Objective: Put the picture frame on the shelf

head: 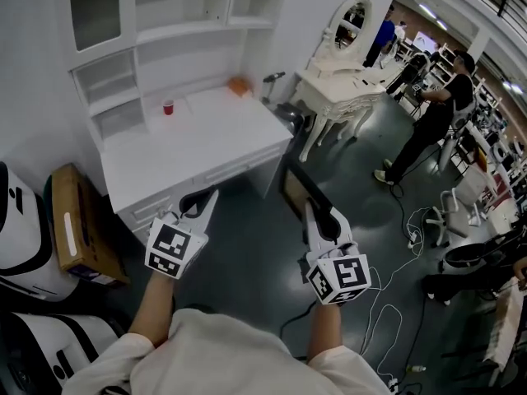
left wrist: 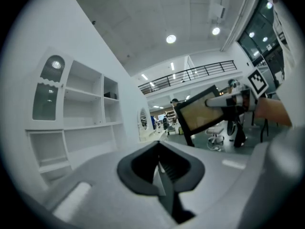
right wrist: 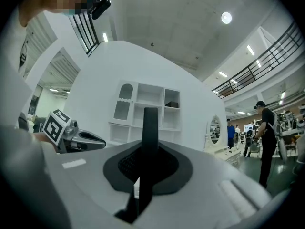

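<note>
Open hall with a dark floor and white furniture along the left wall. Suspended in mid-air over that floor: picture frame, dark rim, tan face. Stands roughly upright, just right of the front corner of the table and well apart from the shelf. Shows edge-on in the right gripper view, face-on in the left gripper view.

Clamped shut on the near edge of the frame: right tongs, marker cube toward the wearer. Drawn together with nothing between the pads: left tongs, beside the right tongs, near the table front, clear of the frame. Both carried by hands in white sleeves.

White table with drawers in front and a hutch of open compartments at the back. Carries a red cup toward the rear left and a small orange object at the rear right corner, well apart from each other. Holds a small dark item in an upper right compartment.

Farther out:
- brown cardboard box on the floor left of the table
- white dressing table with an oval mirror behind the frame
- person in dark clothing standing at right
- person in blue farther back
- white cable trailing over the floor right of the right tongs
</note>
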`<state>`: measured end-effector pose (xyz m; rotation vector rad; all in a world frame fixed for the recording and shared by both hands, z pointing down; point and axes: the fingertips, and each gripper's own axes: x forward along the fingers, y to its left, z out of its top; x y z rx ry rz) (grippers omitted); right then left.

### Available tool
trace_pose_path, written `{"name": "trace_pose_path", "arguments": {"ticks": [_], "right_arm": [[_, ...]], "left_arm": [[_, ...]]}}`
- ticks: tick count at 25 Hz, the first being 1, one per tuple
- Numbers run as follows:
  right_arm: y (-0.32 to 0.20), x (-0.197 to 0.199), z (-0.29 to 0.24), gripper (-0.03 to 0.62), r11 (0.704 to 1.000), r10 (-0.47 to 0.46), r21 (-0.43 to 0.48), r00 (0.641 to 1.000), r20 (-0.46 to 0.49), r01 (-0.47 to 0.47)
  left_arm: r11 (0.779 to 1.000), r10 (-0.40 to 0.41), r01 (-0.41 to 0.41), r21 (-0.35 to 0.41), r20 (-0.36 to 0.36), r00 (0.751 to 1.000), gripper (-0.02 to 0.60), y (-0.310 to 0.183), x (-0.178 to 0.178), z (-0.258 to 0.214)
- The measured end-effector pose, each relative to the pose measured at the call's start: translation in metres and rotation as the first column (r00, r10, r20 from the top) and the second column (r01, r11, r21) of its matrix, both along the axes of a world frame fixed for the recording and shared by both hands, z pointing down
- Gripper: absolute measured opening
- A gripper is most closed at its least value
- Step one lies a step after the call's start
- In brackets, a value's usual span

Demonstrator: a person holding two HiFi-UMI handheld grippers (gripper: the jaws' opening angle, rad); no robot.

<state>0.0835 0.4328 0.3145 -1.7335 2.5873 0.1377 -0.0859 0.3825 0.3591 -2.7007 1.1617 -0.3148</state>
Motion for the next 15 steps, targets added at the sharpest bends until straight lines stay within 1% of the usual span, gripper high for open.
{"name": "trace_pose_path", "arguments": {"ticks": [3,7,11,15], "right_arm": [[0.012,0.010,0.004,0.014,1.000,-0.016,-0.004,1.000,0.002,0.016],[0.023,0.018,0.007,0.014,1.000,-0.019,-0.001,1.000,0.012,0.019],[0.030,0.030,0.009,0.014,1.000,-0.003,-0.004,0.999,0.032,0.003],[0.039,0.038,0.008,0.014,1.000,0.009,-0.010,1.000,0.026,-0.008]], "left_arm": [[1.000,-0.027,0.027,0.001,-0.003,1.000,0.002,0.011,0.005,0.003],[0.999,-0.043,0.043,-0.007,-0.007,0.999,0.002,0.023,0.010,0.006],[0.999,-0.040,0.040,0.005,0.002,0.999,0.002,0.031,0.018,0.005],[1.000,-0.026,0.026,0.009,0.008,1.000,0.003,0.041,0.027,0.003]]}}
